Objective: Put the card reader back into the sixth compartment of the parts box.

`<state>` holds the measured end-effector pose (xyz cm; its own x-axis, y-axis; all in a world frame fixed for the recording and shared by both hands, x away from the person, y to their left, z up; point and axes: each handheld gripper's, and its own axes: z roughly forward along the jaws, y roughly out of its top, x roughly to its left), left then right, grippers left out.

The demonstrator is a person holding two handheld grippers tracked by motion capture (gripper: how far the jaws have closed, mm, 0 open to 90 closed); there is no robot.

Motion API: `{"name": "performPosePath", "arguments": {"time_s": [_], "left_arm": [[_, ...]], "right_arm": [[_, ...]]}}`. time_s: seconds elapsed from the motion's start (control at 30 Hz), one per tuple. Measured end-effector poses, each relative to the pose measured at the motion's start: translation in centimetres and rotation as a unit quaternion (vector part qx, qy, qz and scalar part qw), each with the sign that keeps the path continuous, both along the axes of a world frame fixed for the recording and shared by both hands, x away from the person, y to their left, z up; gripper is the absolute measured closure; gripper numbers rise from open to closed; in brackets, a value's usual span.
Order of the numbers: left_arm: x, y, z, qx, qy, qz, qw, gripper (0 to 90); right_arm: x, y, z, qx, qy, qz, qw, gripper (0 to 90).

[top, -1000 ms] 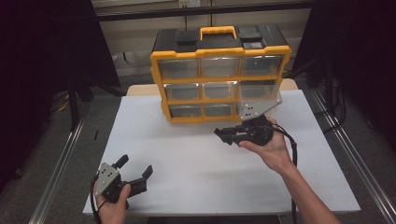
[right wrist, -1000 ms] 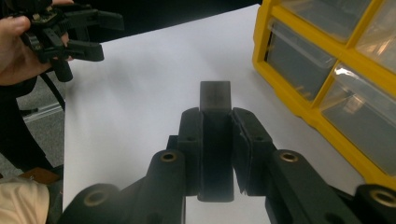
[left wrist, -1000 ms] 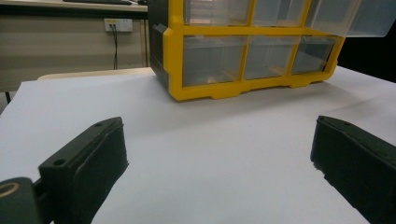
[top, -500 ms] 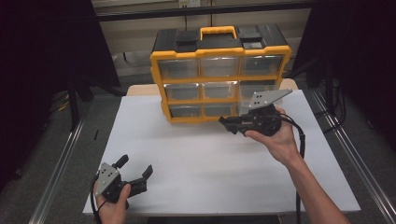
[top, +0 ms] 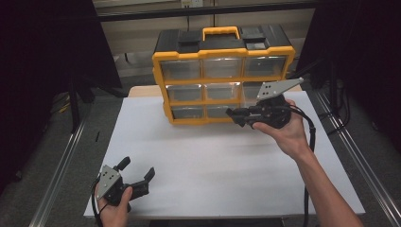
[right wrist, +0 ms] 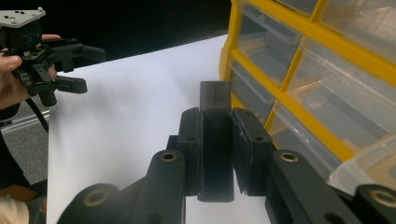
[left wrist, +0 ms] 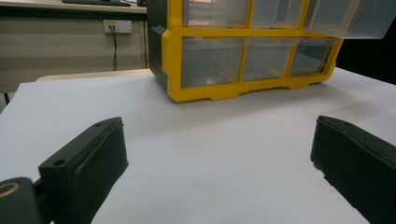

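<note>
A small black rectangular block [right wrist: 215,140] is sitting clamped between the right gripper's [top: 240,115] fingers, just before the yellow plastic drawer cabinet [top: 222,73] at the bench's [top: 213,161] far edge. The left gripper [top: 139,179], fingers spread wide, is resting near the near-left corner.

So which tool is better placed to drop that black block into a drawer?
Right. The right tool already clamps the black block beside the yellow organizer; the left tool rests open, far away near the table's front edge.

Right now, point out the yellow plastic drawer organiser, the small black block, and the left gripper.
yellow plastic drawer organiser [top: 204,82]: high view, front frame.
small black block [right wrist: 215,140]: right gripper view, its face.
left gripper [top: 137,176]: high view, between fingertips.
</note>
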<state>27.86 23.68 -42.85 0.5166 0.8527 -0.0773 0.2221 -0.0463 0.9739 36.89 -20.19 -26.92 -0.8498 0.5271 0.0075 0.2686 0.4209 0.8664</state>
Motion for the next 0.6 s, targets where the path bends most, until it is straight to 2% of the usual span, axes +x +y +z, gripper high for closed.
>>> {"name": "performPosePath", "arguments": {"time_s": [0.6], "left_arm": [[0.0, 0.1, 0.0, 0.001, 0.001, 0.001, 1.0000, 3.5]], "right_arm": [[1.1, -1.5, 2.4, -0.018, -0.007, -0.025, 0.9995, 73.9]]}}
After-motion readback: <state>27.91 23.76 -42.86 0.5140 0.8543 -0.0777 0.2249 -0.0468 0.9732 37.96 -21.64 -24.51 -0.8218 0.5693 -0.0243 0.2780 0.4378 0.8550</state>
